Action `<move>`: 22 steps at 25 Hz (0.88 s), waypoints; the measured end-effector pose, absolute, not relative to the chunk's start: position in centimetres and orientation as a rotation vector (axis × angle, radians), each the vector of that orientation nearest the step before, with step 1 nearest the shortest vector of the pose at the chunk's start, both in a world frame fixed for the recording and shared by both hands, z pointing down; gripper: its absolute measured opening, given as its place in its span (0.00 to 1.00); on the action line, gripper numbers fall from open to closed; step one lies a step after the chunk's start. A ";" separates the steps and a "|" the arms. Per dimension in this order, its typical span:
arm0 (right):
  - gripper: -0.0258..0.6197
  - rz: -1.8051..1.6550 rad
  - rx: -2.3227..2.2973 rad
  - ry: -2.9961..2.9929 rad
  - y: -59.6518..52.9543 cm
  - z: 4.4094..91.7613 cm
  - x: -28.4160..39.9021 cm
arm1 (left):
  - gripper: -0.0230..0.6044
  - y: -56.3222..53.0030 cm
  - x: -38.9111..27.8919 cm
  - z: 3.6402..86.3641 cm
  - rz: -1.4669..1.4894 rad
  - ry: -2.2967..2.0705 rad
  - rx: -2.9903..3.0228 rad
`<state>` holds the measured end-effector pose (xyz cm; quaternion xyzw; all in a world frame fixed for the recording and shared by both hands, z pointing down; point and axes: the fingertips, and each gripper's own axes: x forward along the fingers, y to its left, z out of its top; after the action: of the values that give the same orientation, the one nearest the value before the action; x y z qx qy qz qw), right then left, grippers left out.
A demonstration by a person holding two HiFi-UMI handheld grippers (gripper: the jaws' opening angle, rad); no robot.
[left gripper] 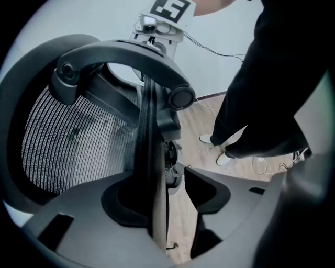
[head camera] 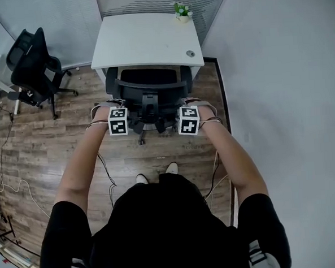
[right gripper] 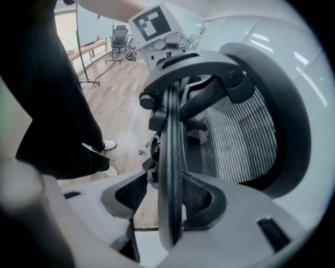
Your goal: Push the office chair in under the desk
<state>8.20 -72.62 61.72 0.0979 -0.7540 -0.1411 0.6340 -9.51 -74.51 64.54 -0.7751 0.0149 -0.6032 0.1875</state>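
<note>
Left gripper (left gripper: 167, 196): jaws wide, straddling the thin black backrest rim (left gripper: 149, 157) of the black mesh-back office chair (head camera: 147, 81). The rim sits close to the mesh-side pad, and I can't tell if it touches. There's a clear gap to the other pad, so it isn't clamped.

Right gripper (right gripper: 166, 199): same thing mirrored. Jaws wide, rim running down between them, near the mesh-side pad with floor showing on the other side.

Both point steeply down, one at each upper corner of the backrest. The chair's curved black support bar (left gripper: 125, 57) lies just beyond the jaws.

Chair position: directly ahead of the grippers, facing the white rectangular desk (head camera: 142, 38). The seat front is at the desk's near edge; backrest and wheel base are out on the gripper side.

Rest:
- small green potted plant (head camera: 182, 10) – far corner of the desk, well beyond the right gripper
- second black office chair (head camera: 33, 62) – well off to the left of the left gripper
- brown wood-plank floor (head camera: 44, 155) below
- person's white shoes (head camera: 172, 168) behind the grippers
</note>
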 end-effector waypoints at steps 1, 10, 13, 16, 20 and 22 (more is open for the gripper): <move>0.33 -0.333 0.224 -1.733 -72.4 61.2 8.3 | 0.38 -74.3 -9.6 64.6 -1.706 0.038 -2.185; 0.33 -0.314 0.344 -1.888 -70.7 56.9 9.7 | 0.42 -74.4 -9.5 63.8 -1.758 0.020 -2.211; 0.33 -0.324 0.398 -1.923 -70.4 55.8 9.8 | 0.42 -74.7 -8.9 61.7 -1.687 0.100 -2.267; 0.33 -0.303 0.509 -2.028 -70.4 54.0 9.0 | 0.43 -74.1 -8.3 59.7 -1.548 0.234 -2.360; 0.32 -0.225 0.688 -2.250 -69.9 50.7 7.4 | 0.43 -73.1 -7.9 56.5 -1.299 0.521 -2.513; 0.32 -0.194 0.761 -2.358 -69.5 49.1 6.6 | 0.42 -72.2 -7.7 54.9 -1.165 0.656 -2.589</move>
<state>6.56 -69.45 49.15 0.2898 -0.8981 -0.0739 0.3225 -7.68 -72.24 54.88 -0.8827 0.2238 -0.3972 0.1138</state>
